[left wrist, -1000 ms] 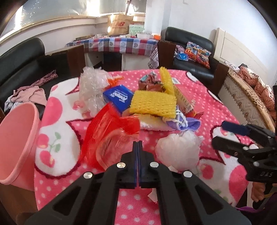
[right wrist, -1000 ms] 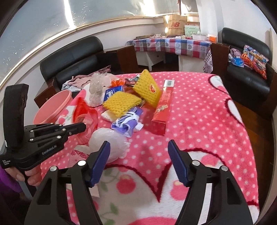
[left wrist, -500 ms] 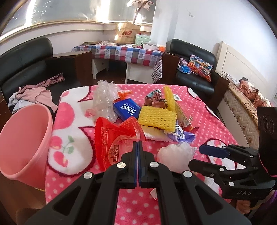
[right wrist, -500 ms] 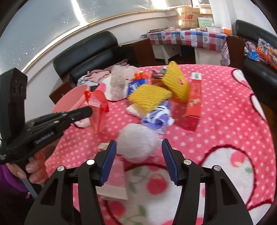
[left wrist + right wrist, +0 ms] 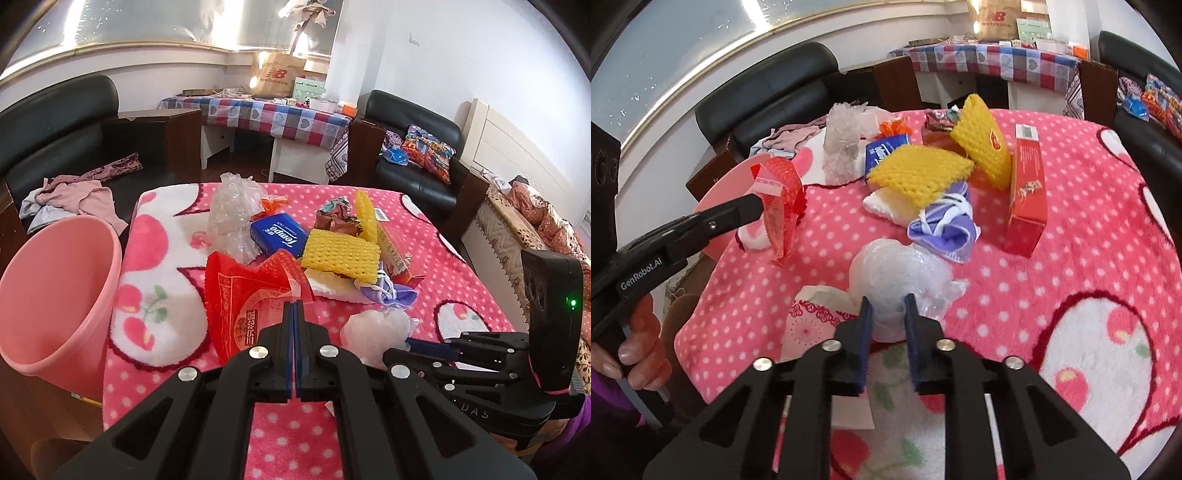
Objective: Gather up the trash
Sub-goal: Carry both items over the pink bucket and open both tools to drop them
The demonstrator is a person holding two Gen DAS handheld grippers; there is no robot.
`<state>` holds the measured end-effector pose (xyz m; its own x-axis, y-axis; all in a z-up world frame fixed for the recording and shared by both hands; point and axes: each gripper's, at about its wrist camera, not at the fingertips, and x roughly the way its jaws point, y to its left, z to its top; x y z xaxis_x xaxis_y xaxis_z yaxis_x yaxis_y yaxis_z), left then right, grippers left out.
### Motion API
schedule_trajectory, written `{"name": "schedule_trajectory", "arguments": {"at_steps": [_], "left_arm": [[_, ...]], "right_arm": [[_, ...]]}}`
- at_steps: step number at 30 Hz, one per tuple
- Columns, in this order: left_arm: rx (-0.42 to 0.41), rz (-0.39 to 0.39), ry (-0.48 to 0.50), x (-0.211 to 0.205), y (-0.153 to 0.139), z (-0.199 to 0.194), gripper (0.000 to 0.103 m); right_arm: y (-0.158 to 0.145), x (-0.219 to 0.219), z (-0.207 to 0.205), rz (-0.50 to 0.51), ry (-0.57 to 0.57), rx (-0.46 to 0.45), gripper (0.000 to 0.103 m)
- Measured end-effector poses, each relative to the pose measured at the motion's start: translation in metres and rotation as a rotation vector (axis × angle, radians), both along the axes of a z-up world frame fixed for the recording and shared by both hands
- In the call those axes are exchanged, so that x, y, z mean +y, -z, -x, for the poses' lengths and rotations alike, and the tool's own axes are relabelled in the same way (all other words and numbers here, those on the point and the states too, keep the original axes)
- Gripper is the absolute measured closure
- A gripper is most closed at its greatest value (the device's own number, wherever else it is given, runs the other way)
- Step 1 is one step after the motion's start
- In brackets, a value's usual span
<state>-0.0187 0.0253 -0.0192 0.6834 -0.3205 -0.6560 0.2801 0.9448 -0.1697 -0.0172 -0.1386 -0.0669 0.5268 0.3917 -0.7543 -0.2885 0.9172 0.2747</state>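
Both right claw [image 5: 888, 300] pads pinch white plastic wad [image 5: 897, 273].

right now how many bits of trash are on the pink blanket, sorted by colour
red: 2, the wrapper in the left gripper and the long box
yellow: 2 foam nets
blue: 1 Tempo tissue pack
purple: 1 crumpled bag
clear or white plastic: 2, the bubble wrap and the wad in the right gripper
total: 8 that I can tell apart

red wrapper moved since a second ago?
Yes. The red wrapper, pinched in the left gripper, is lifted off the blanket toward the pink bin.
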Motion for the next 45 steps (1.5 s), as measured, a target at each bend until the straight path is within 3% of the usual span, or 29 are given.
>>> {"name": "schedule_trajectory", "arguments": {"at_steps": [17, 32, 39, 45], "left_arm": [[-0.098, 0.03, -0.04, 0.025, -0.033, 0.015, 0.103], [-0.195, -0.001, -0.275, 0.132, -0.064, 0.02, 0.103], [-0.138, -0.028, -0.365, 0.189, -0.047, -0.002, 0.103], [-0.021, -0.018, -0.392, 0.216, -0.015, -0.028, 0.103]], "right_arm": [[-0.058, 0.018, 0.003, 0.002, -0.065, -0.17, 0.091], [-0.092, 0.145, -0.05, -0.022, -0.275, -0.233, 0.091], [-0.089, 0.212, -0.071, 0.0, -0.359, -0.218, 0.091], [-0.066, 0.255, -0.091, 0.035, -0.404, -0.124, 0.091]]}}
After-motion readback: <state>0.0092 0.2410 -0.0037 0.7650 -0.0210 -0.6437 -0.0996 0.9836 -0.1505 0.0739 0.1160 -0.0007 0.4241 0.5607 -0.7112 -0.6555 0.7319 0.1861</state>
